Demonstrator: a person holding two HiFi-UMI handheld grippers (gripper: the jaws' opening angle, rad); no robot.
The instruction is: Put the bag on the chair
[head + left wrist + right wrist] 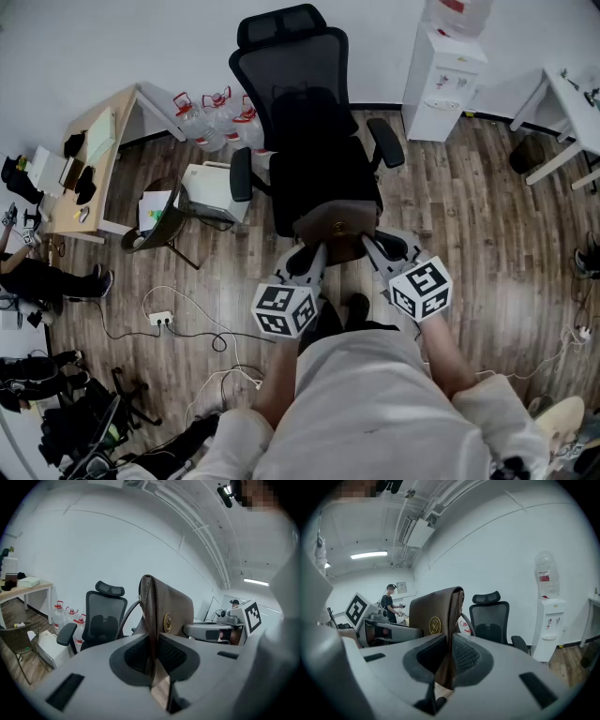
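**Bag clamped from both sides at front of chair**

Brown leather, smooth, flat and slim, standing upright on edge. Rounded top corner, stitched seam along the narrow side. Small round gold emblem on the face, also seen from the other side.

Pinched at its left end by left gripper, jaws nearly together, pads pressed on the bag edge, leather running straight between them. Same at the right end: right gripper shut down on the bag edge, thin gap filled by leather.

Held up in the air between the two grippers, near level. In head view, lying over the front edge of the black seat; contact with seat not clear. In both gripper views, black mesh chair standing behind the bag, empty seat. White water dispenser beside the chair on wood floor.
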